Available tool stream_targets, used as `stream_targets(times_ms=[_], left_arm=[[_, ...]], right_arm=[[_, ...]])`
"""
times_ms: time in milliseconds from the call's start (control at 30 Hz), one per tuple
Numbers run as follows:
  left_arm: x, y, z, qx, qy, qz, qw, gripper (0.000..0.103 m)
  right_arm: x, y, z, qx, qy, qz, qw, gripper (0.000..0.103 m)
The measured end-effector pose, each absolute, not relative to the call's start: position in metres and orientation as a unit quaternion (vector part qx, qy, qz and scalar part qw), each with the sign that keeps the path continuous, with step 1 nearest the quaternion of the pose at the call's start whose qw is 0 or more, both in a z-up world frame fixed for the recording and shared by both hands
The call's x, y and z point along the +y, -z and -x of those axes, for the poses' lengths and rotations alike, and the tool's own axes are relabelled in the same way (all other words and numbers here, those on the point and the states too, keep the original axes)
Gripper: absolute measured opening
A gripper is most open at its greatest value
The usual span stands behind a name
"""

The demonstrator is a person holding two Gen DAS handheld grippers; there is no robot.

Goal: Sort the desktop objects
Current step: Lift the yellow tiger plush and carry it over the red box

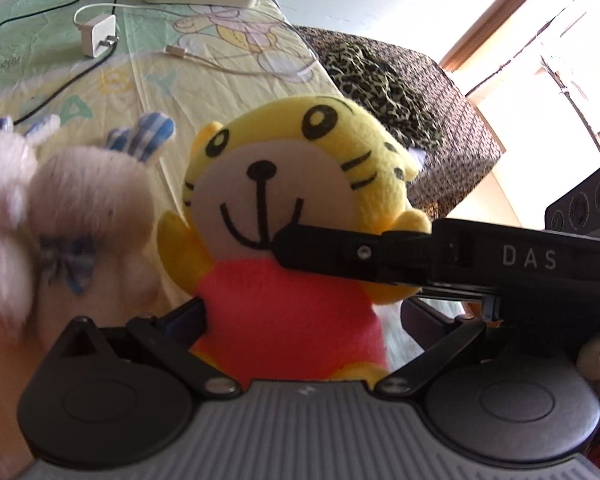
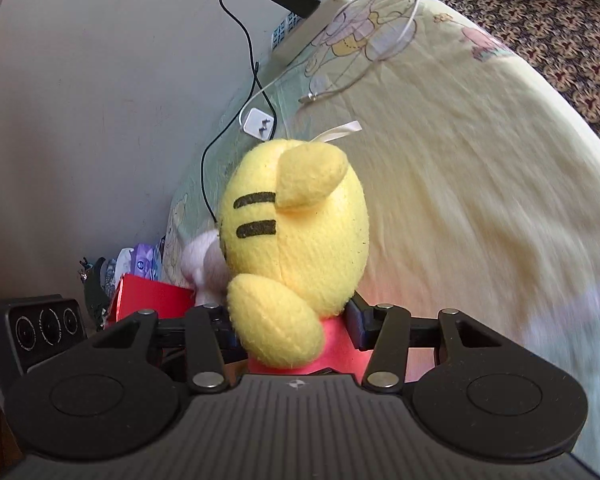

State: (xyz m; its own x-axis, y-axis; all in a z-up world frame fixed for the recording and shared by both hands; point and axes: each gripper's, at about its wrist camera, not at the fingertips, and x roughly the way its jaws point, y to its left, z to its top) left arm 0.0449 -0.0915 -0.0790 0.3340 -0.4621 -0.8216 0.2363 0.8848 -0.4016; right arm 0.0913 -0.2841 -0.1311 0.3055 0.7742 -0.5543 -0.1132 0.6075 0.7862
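While the right gripper (image 2: 296, 332) clamps the tiger plush (image 2: 296, 216), the left gripper's (image 1: 300, 312) fingers stay hidden — grip unclear — beside a blurred pale plush (image 1: 60, 216).

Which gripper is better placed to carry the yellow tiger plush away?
Right, probably. The right gripper pinches the yellow tiger plush at its red body; the left gripper only frames it, grip unclear.
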Motion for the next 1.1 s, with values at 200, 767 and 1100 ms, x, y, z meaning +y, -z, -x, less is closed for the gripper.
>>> stream_targets(times_ms=[200,767,1100], left_arm=[[-0.096,0.073,-0.004,0.539,0.224,0.054,0.810,0.100],[-0.050,0.049,0.079,0.525,0.284,0.000,0.803,0.099],[0.017,0.021,0.104,0.489,0.345,-0.012,0.801,0.099]], right_arm=[[-0.277,0.126,-0.063,0.513,-0.302,-0.314,0.740,0.051],[-0.222,0.097,0.012,0.502,-0.289,-0.291,0.762,0.051],[-0.174,0.072,0.056,0.468,-0.257,-0.317,0.784,0.051]])
